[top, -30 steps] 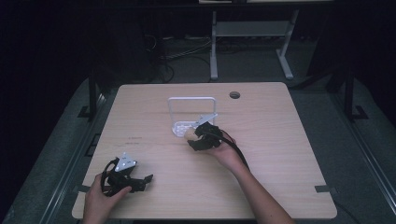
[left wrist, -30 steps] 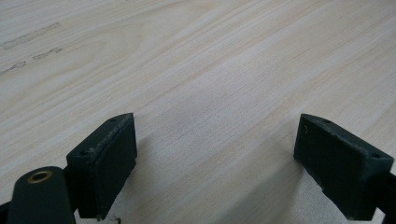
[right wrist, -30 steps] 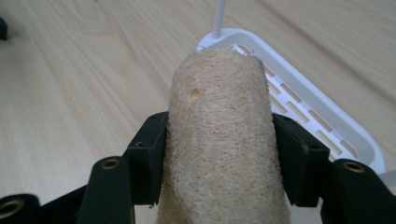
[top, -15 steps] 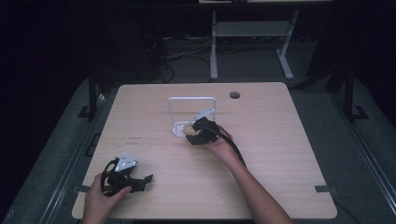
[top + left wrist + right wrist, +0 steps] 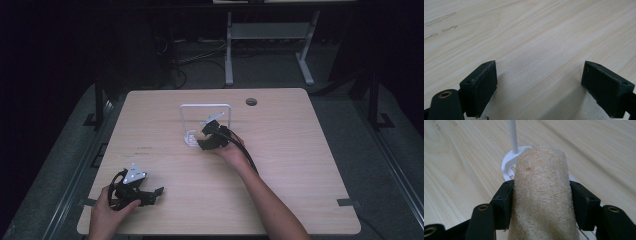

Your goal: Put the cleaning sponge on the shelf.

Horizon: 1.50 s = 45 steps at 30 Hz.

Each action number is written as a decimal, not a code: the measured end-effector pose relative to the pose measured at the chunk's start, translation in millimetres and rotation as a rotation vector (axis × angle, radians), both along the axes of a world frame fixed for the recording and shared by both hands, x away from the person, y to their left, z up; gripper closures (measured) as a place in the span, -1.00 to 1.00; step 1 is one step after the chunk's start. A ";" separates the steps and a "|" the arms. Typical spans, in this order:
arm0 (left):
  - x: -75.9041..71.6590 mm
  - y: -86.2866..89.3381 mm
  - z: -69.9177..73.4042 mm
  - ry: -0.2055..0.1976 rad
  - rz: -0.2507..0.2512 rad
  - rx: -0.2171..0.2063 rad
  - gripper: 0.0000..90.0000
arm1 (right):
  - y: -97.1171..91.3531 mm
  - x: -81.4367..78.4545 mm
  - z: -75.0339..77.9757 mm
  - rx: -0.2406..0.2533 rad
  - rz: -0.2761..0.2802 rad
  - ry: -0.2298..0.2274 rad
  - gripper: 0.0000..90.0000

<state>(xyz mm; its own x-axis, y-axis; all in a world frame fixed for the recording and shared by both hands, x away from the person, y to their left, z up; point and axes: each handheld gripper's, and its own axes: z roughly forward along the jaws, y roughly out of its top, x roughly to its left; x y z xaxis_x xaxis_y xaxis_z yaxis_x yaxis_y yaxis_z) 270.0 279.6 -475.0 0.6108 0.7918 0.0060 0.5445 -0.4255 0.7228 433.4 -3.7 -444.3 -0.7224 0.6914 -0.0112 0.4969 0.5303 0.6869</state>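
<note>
A tan loofah sponge [image 5: 541, 182] stands upright between the jaws of my right gripper [image 5: 541, 202], whose pads press on both its sides. Just beyond it are the round white base [image 5: 507, 165] and thin upright rod [image 5: 512, 135] of a white wire stand [image 5: 205, 106]. In the high view my right gripper [image 5: 206, 139] hovers at the stand's foot [image 5: 190, 137] near the table's middle. My left gripper [image 5: 152, 192] rests near the front left corner, and its jaws [image 5: 539, 87] stand wide apart over bare wood with nothing between them.
The light wooden table [image 5: 300, 150] has a round cable hole [image 5: 251, 102] at the back. Faint marks [image 5: 142, 149] lie on the wood at the left. Beyond the far edge stands a metal frame [image 5: 270, 35] on a dark floor.
My right gripper has carried the loofah a little left and farther away, up to the stand's base. The left gripper has stayed where it was.
</note>
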 end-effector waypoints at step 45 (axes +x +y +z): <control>0.0 0.1 0.1 0.000 0.000 0.002 -0.72 | -11.8 -31.1 26.3 0.024 0.065 -0.033 0.69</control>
